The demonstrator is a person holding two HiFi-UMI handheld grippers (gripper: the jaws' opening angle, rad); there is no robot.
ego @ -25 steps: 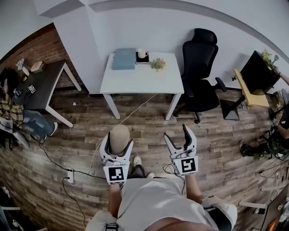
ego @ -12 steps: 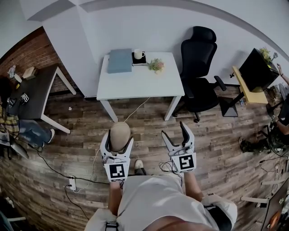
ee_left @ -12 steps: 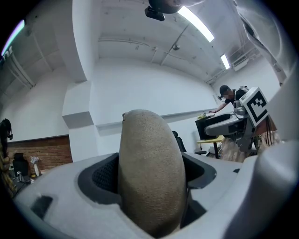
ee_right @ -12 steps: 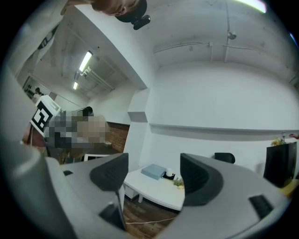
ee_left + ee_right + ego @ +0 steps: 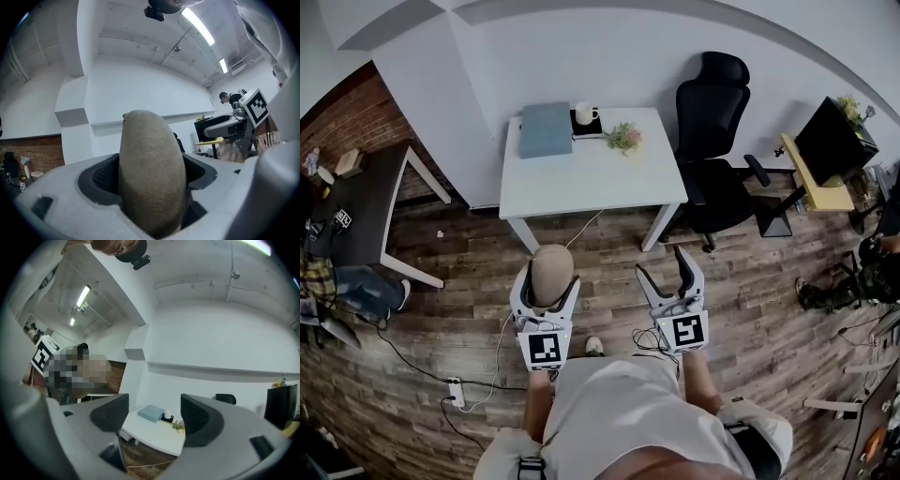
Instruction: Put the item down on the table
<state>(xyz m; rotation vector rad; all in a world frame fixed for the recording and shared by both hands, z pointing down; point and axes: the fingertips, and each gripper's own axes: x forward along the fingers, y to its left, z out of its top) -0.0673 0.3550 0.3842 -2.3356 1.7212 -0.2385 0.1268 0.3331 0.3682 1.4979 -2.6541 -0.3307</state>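
the table (image 5: 609,178) has drawn nearer, the left gripper (image 5: 548,279) clamping the tan oval item (image 5: 150,173), the right gripper (image 5: 664,266) wide and empty: set-down still ahead.

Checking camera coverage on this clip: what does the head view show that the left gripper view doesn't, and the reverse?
Only the head view: the white table ahead, carrying a blue-grey book, a mug and a small plant, with a black office chair beside it.
Only the left gripper view: the ceiling lights and, close up, the left gripper with its pads against the tan oval item.
Both: the item held in the left gripper, the right gripper alongside, and the brick wall.
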